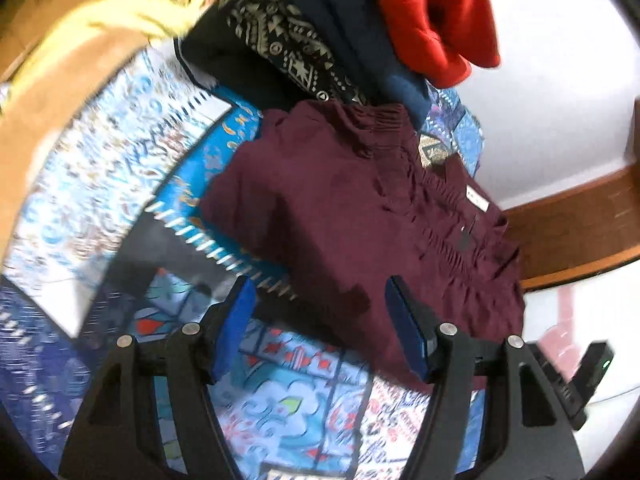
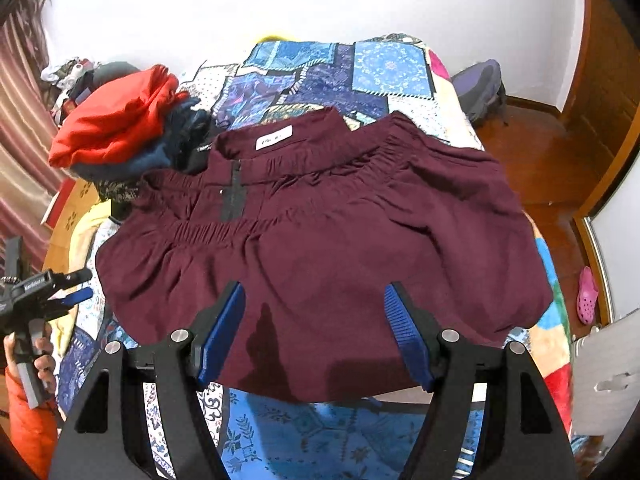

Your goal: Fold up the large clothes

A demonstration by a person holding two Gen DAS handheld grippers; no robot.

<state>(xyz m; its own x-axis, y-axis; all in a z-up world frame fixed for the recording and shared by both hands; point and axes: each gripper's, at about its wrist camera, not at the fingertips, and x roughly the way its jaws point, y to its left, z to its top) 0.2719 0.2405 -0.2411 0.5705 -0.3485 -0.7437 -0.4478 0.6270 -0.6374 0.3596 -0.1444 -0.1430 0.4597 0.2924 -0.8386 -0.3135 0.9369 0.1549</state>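
My left gripper (image 1: 320, 320) and right gripper (image 2: 316, 324) look alike: black angular arms with round silver screws, ending in ribbed blue fingers (image 2: 224, 332). My bare left hand (image 2: 42, 356) shows beside an orange puffy sleeve (image 2: 28, 424).
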